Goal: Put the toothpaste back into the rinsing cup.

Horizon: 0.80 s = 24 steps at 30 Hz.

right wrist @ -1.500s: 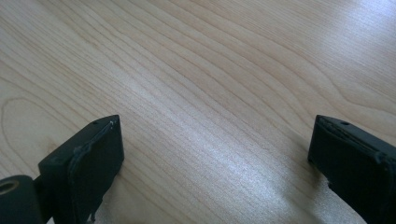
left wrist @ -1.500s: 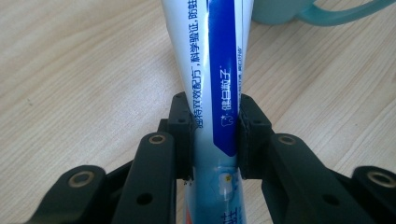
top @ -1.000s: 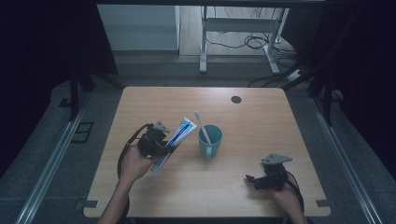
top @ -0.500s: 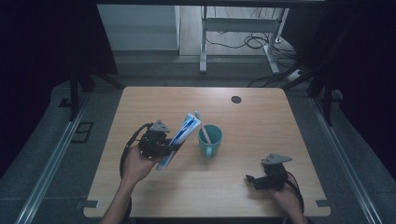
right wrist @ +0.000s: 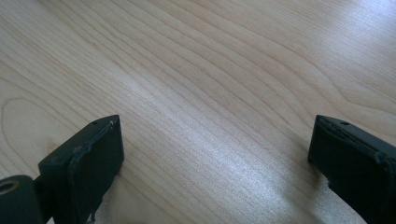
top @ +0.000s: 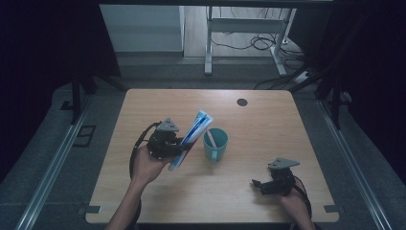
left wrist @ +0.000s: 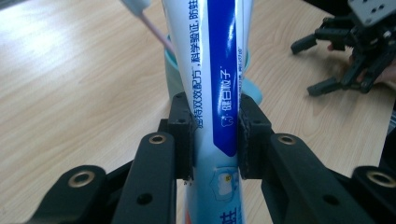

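My left gripper (top: 184, 142) (left wrist: 215, 137) is shut on a white and blue toothpaste tube (top: 192, 138) (left wrist: 219, 70), held tilted with its flat end up toward the teal cup (top: 215, 144) (left wrist: 175, 77). A pink-handled toothbrush (top: 210, 138) (left wrist: 156, 32) stands in the cup. The tube hangs above the table just left of the cup. My right gripper (top: 256, 184) (right wrist: 215, 149) rests near the table's front right with its jaws wide apart over bare wood; it also appears far off in the left gripper view (left wrist: 322, 65).
A wooden table (top: 268, 124) holds a small dark round disc (top: 242, 102) near its far edge. Beyond the table stand a metal frame's legs (top: 208, 45) and cables on the floor (top: 258, 42).
The left hand has lifted the tube and swung its upper end up and right toward the cup. The right gripper has stayed put.
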Motion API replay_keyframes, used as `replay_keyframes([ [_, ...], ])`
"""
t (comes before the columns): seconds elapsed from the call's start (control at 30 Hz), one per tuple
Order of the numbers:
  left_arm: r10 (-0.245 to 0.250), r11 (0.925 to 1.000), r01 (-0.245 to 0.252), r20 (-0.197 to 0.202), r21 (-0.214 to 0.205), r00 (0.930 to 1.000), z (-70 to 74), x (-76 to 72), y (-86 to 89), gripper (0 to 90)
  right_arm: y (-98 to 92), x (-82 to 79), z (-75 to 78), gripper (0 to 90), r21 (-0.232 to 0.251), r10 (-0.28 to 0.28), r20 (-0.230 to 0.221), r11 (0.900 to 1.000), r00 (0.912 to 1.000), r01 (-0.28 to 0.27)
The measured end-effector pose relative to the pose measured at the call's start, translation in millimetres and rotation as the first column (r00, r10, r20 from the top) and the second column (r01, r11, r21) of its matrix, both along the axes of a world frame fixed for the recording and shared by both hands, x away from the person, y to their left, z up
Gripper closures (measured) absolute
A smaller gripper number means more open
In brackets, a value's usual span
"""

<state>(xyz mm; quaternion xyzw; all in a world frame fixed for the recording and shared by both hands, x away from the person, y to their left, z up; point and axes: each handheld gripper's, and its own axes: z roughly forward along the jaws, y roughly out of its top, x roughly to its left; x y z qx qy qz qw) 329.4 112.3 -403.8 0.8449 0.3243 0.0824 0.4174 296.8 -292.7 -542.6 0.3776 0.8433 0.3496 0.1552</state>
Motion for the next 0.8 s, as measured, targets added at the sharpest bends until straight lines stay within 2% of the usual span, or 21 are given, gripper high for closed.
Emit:
replay_keyframes([
  [0.13,-0.003,0.9997,0.003,0.009,-0.022,1.0000,3.5,2.5,-6.0,71.7,0.1,0.0,-0.1,3.2,0.000,-0.001,0.001,1.0000,1.0000,0.001],
  [0.57,-0.007,0.9992,0.008,0.034,-0.038,0.9994,7.0,12.6,-27.5,71.7,0.0,0.0,0.0,3.2,0.000,-0.002,0.001,1.0000,1.0000,0.002],
  [0.8,0.003,0.9982,0.000,0.047,-0.060,0.9989,8.7,19.8,-36.5,71.9,0.0,0.0,0.0,3.2,0.000,-0.001,0.001,1.0000,1.0000,0.001],
])
